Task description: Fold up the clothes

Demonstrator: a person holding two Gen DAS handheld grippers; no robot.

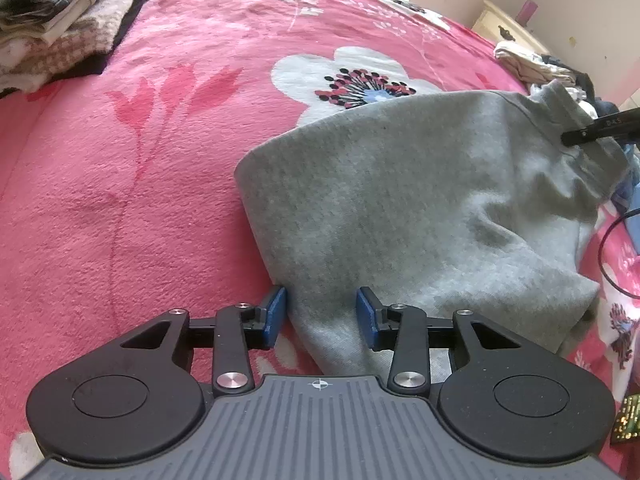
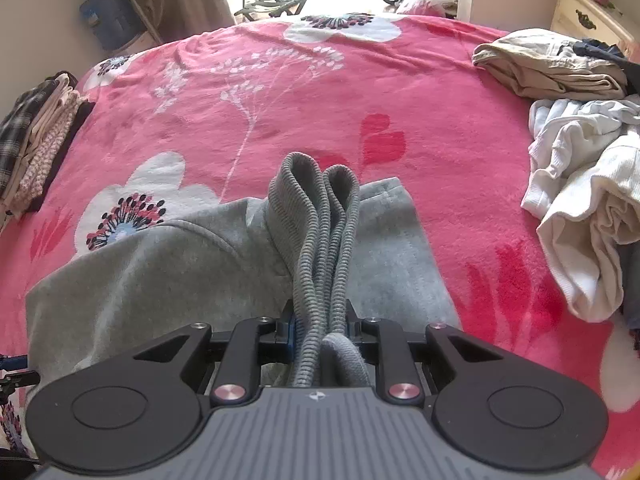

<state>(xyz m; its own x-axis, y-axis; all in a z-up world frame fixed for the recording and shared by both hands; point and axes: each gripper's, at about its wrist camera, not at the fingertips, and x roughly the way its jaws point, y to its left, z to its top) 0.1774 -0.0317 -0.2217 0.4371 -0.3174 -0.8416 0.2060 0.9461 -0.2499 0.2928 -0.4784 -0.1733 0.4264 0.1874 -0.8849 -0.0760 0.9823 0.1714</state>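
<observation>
A grey sweatshirt lies folded on the pink flowered blanket. My left gripper hovers over its near corner. The blue pads stand apart with flat fabric between them and do not squeeze it, so the gripper is open. My right gripper is shut on the bunched ribbed hem of the same grey sweatshirt, holding it raised off the blanket. In the left wrist view a black finger of the right gripper shows at that hem, far right.
A stack of folded clothes sits at the bed's left edge. Unfolded white garments and beige trousers lie on the right. A cream nightstand stands beyond them. A black cable loops at the right.
</observation>
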